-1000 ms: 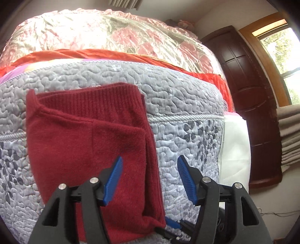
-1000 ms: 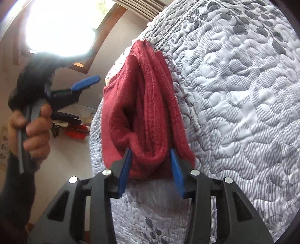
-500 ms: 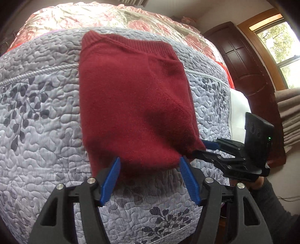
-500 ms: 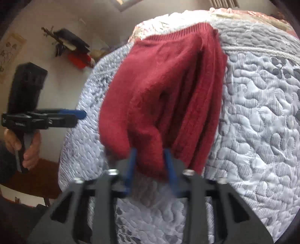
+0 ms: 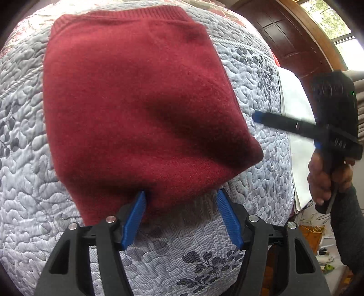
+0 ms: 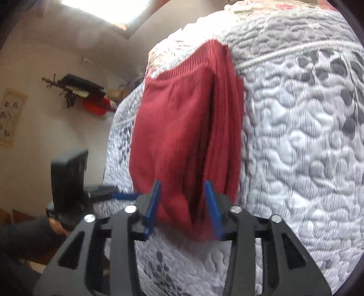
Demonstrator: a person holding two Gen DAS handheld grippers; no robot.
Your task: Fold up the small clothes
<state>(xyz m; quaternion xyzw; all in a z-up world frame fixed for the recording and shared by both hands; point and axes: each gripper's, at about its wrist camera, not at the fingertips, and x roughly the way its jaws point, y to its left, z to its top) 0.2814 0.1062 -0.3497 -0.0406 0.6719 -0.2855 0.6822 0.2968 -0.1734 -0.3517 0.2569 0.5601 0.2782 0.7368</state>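
Garment (image 5: 141, 109) lies lengthwise away, ribbed hem (image 5: 127, 13) farthest.

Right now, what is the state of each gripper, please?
Left gripper: open, at the near edge of the dark red knitted garment.
Right gripper: open, holding nothing.

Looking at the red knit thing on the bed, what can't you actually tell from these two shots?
- What garment the red knit is: folded, both views.
- Whether the right tongs pinch it: motion blur, right wrist view.
- Its near edge by the left tongs: shadowed, left wrist view.
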